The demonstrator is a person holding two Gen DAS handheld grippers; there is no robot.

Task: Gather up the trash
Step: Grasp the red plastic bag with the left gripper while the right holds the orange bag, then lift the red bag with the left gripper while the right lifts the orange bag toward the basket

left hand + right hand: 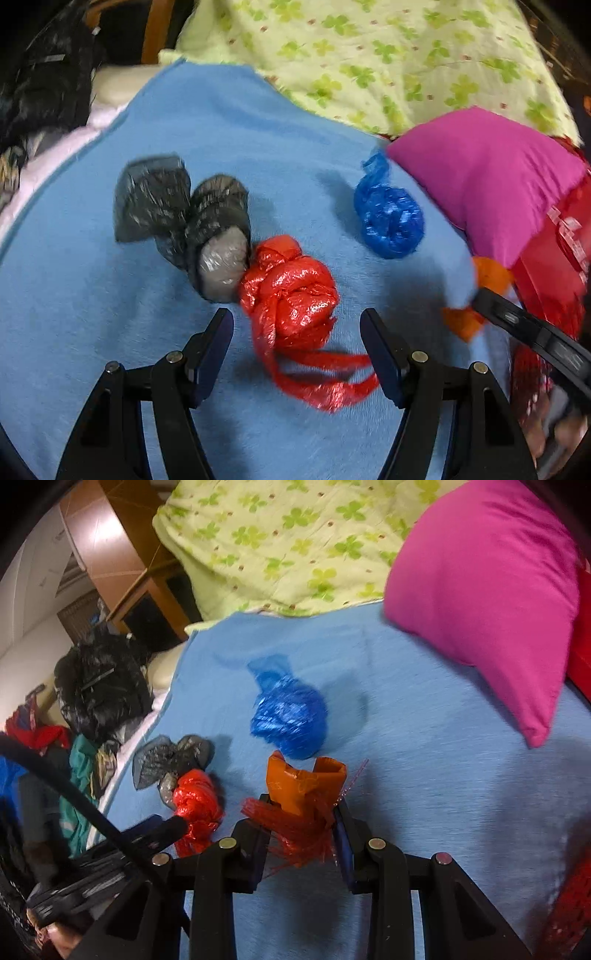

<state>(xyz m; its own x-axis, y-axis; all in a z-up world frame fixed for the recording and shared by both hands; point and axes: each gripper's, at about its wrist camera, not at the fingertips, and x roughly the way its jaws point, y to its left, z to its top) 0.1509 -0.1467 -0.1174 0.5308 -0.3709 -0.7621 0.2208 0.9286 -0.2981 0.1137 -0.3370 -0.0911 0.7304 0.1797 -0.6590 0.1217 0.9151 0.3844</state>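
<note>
Right gripper [301, 812] is clamped on an orange wrapper [304, 781] plus a tuft of red mesh netting [295, 834]; the wrapper sticks up past the fingertips, so the pinch is low on it. Looks thin, light and crinkly, so it may slip if the grip eases. Left gripper [297, 321] is spread wide and holds nothing, with the knotted red plastic bag [291, 291] sitting right between and just ahead of its fingertips, loose handle strips trailing back into the gap. The bag reads as soft, near weightless and slick; best bite is probably the knotted bulk, since the strips would likely just slide out. Touching the red bag on its far-left side is a grey-black plastic bag bundle [184, 214], same soft film, so it may drag along. Further out and right of the left claw sits a balled blue plastic bag [388, 218], clear on all sides, easy approach. All of it lies on a blue sheet [92, 314] that could snag under a low finger. Magenta pillow [487, 177] crowds the right; green clover blanket [388, 55] closes off the far edge; sheet edge drops off far left.
</note>
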